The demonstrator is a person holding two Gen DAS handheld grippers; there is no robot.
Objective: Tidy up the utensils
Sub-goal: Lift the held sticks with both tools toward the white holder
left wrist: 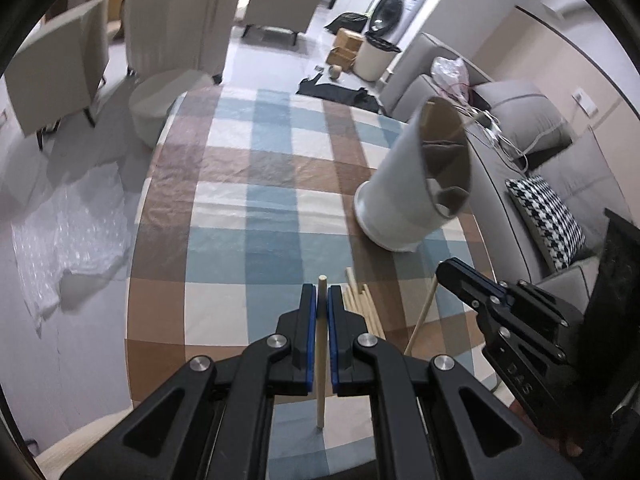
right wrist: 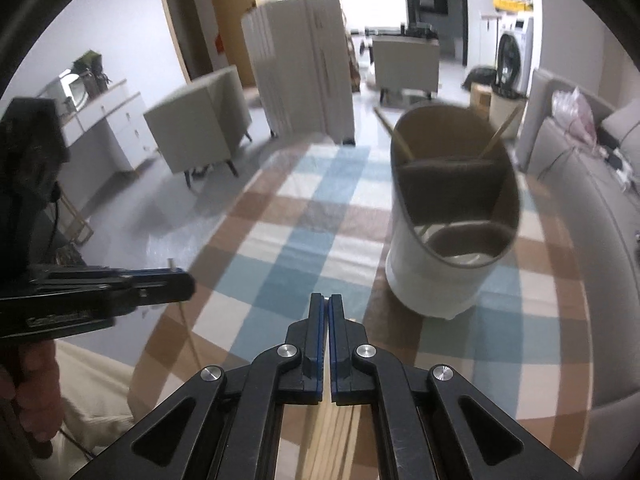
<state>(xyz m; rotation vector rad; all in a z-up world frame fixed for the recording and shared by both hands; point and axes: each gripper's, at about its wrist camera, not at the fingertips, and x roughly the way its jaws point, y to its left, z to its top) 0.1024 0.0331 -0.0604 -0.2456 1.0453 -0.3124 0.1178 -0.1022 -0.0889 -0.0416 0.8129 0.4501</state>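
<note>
Checked tablecloth point(left wrist: 256, 208) bears a white holder point(left wrist: 404, 192); left gripper point(left wrist: 321, 304) pinches a chopstick point(left wrist: 321, 360); right gripper point(right wrist: 327, 308) pressed together.

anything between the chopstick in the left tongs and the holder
Nothing visible. The left tongs grip one chopstick, and bare tablecloth lies between it and the holder. The right tongs stand off to the side, below the holder.

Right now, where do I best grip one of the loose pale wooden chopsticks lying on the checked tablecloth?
Take the pale wooden chopstick whose far tip juts beyond the pile, at that tip, from above, jaws across it. The sticks lie flat and side by side, so only that end stands clear.
</note>
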